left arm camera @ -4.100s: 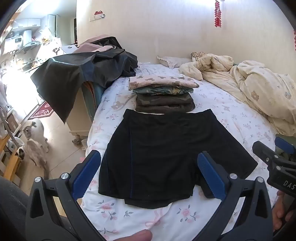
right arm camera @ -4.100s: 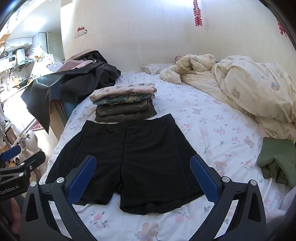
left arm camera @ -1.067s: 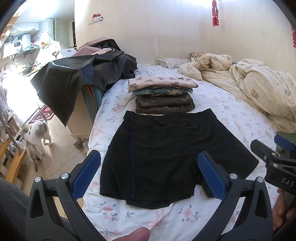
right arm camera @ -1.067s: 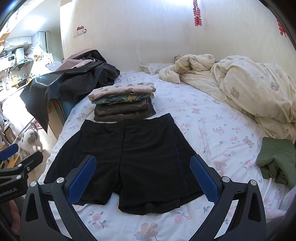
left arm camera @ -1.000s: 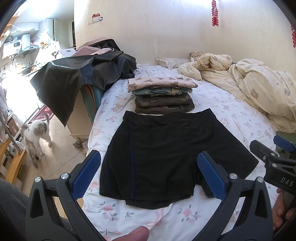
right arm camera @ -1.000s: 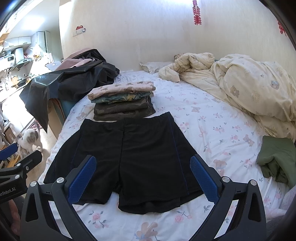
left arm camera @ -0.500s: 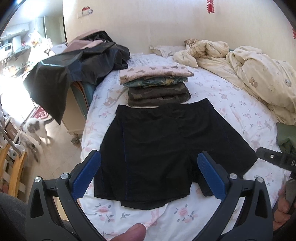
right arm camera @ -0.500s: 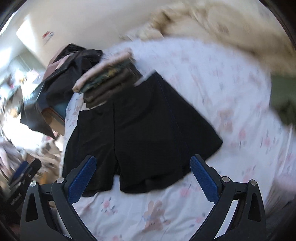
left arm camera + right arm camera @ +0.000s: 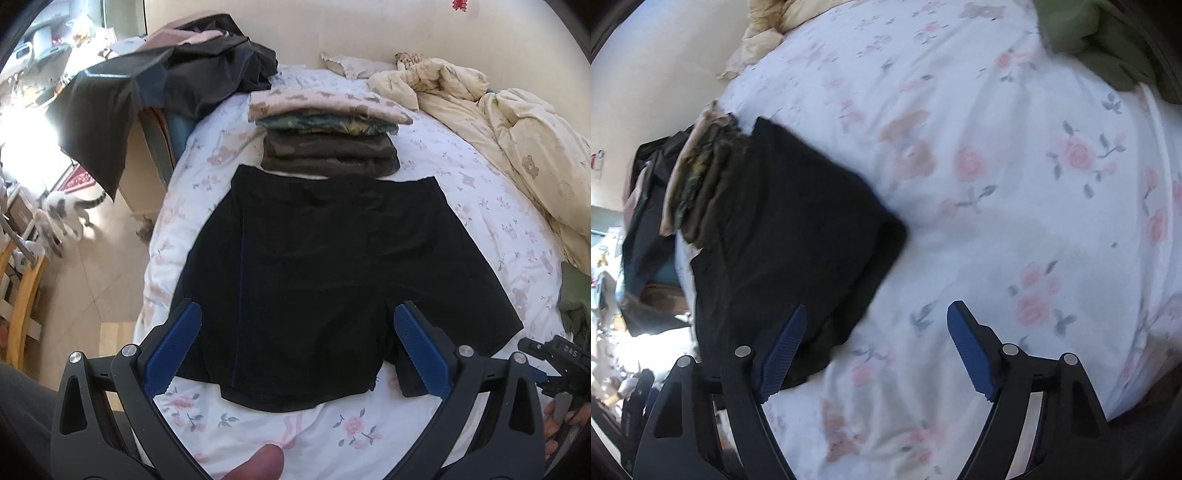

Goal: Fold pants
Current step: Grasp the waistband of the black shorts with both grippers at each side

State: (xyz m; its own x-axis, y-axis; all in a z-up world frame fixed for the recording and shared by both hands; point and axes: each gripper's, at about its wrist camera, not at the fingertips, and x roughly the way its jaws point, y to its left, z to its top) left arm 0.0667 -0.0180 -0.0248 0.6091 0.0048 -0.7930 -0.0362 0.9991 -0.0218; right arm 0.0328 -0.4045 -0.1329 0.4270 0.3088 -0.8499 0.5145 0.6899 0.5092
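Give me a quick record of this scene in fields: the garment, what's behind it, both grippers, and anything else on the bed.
garment: black shorts with blue side stripe, spread flat, unfolded
surface: white floral bedsheet
behind garment: stack of folded clothes
left gripper: open, above the shorts' hem
right gripper: open, tilted, by the shorts' right leg edge
also on bed: cream bear-print duvet, olive green garment

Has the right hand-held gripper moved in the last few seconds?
Yes. The right hand-held gripper has swung right and down toward the sheet; the shorts now sit at its left.
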